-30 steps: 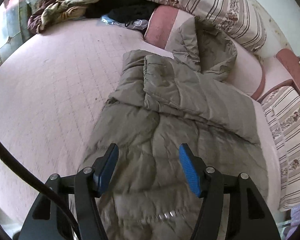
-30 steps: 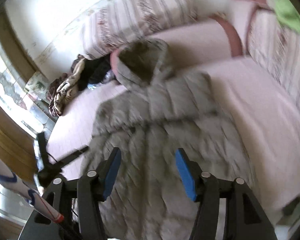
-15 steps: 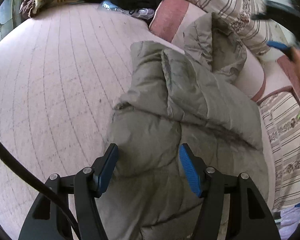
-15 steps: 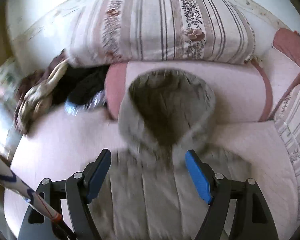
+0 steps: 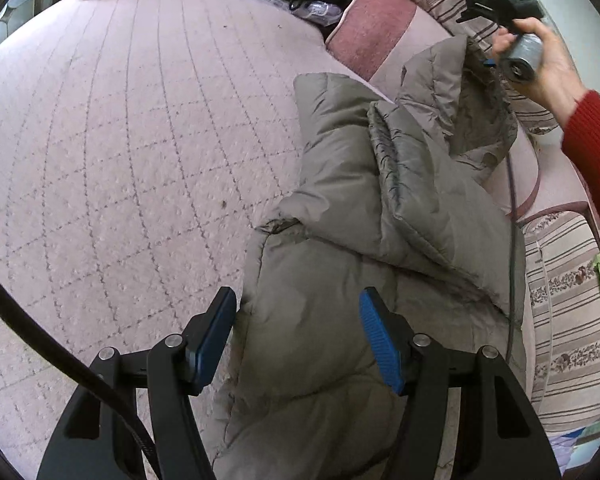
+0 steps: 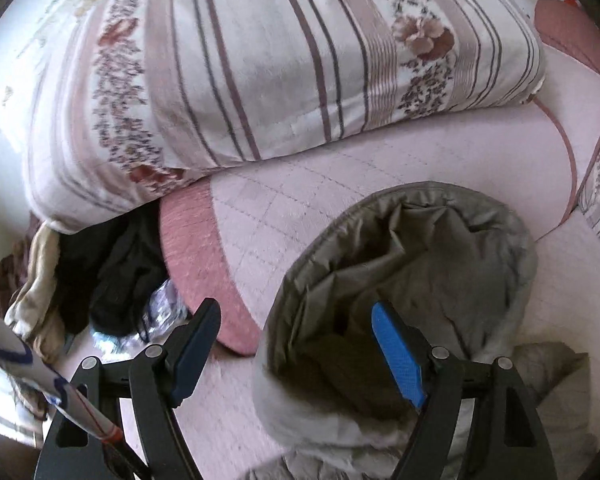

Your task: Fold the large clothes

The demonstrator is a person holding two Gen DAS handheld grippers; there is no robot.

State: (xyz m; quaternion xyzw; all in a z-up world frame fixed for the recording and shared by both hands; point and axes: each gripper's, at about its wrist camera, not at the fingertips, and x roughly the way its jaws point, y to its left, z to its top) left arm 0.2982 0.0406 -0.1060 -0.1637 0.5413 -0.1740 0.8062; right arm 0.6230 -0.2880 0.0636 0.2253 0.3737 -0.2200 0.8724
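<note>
A pale pink quilted bedspread (image 5: 120,152) with a stitched grid covers the wide surface, banked toward 12 o'clock by a large striped, flower-printed bolster (image 6: 268,64) and a pink cushion with a darker rose end (image 6: 204,256). At 9 o'clock in the right wrist view, a heap of dark and tan clothing (image 6: 100,268) lies against that cushion, with crinkled clear plastic (image 6: 162,308) beside it. A grey-brown puffer jacket (image 5: 360,240) lies on the bedspread, a quilted panel folded over its body and its hood (image 6: 412,280) resting open, lining up, against the pink cushion. The left gripper (image 5: 298,336) hovers over the jacket's near part, blue-padded fingers spread wide and holding nothing. The right gripper (image 6: 296,354), fingers likewise apart, hangs at the hood's near rim, one blue pad (image 6: 398,360) over the lining; at 1 o'clock in the left wrist view the right hand (image 5: 540,60), in a red sleeve, holds it there.
</note>
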